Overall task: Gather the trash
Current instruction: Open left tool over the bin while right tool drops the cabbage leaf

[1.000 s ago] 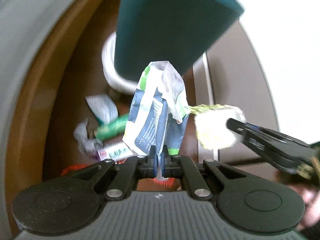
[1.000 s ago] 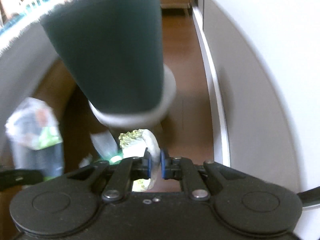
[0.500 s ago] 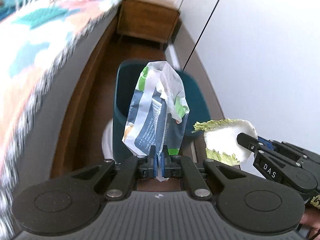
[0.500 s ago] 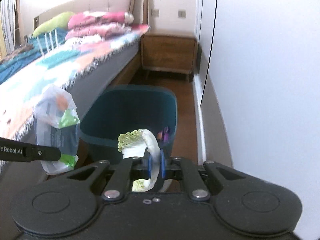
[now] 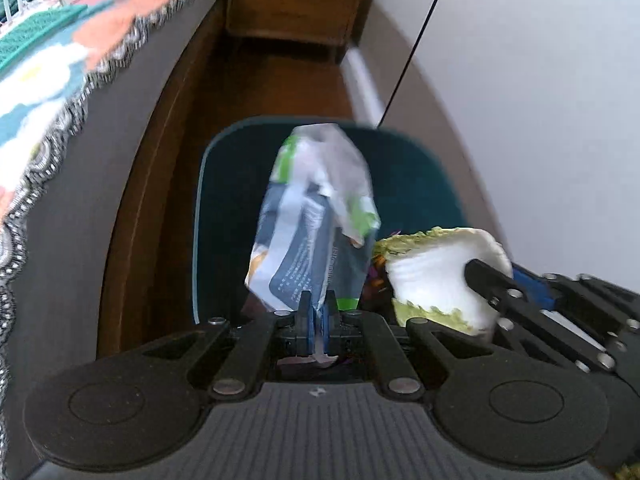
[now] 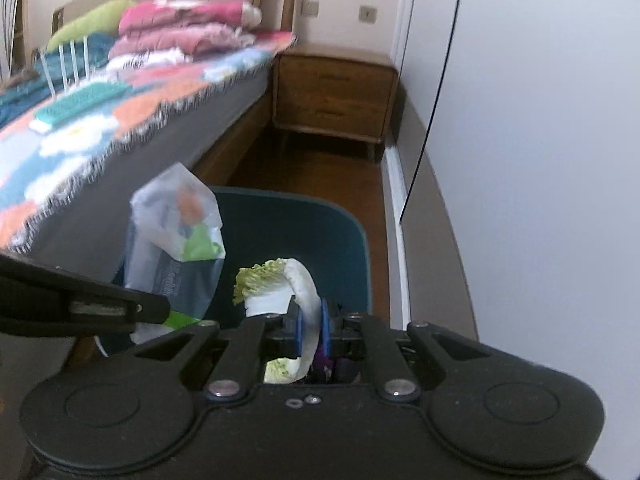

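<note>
One left gripper (image 5: 316, 314) pinches one plastic bag (image 5: 314, 232) tight; one right gripper (image 6: 310, 330) squeezes one cabbage piece (image 6: 280, 284) (both above one bin (image 6: 352, 248)).

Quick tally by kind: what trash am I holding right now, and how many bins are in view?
Plastic bags: 1, in the left tool
Cabbage pieces: 1, in the right tool
Bins: 1, teal, below both
Total: 3

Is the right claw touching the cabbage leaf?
Touching. The right wrist view shows the right claw shut on the cabbage leaf, its blue pads pressing both sides, above the bin.
</note>
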`<state>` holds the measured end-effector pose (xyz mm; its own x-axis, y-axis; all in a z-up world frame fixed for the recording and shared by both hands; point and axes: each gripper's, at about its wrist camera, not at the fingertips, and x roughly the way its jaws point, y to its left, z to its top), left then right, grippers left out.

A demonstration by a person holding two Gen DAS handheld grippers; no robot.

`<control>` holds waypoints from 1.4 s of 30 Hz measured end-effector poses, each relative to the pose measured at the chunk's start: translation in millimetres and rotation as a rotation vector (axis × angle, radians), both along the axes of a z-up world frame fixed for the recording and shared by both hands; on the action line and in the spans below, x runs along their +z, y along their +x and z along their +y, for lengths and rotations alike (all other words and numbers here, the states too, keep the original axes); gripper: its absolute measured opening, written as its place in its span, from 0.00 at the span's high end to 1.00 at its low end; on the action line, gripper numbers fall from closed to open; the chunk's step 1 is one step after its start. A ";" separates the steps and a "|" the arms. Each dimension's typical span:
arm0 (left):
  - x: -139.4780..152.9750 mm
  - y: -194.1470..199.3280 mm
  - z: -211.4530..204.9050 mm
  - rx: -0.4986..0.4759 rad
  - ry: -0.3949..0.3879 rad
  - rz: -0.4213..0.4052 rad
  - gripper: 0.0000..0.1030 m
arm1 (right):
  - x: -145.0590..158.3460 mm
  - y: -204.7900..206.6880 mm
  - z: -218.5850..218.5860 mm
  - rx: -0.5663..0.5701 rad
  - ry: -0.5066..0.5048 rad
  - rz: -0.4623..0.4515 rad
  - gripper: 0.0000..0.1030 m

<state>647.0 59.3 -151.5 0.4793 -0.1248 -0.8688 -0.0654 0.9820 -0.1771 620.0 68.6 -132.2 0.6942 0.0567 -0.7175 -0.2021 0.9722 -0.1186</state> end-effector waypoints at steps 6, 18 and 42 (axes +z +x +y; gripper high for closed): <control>-37.9 15.3 -9.1 -0.024 0.038 0.090 0.96 | -28.3 6.1 10.3 0.024 -0.063 0.058 0.92; -44.0 14.3 -13.7 -0.035 0.078 0.117 0.91 | -28.0 -0.2 5.7 0.043 -0.017 0.120 0.74; 106.5 -142.0 -13.1 -0.070 0.134 -0.083 0.71 | 104.2 -147.1 -17.1 0.036 0.111 0.020 0.58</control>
<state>505.0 46.2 -45.0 0.5443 -0.0459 -0.8377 0.0133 0.9989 -0.0460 472.9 51.4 -28.0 0.6759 0.1613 -0.7191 -0.2381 0.9712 -0.0059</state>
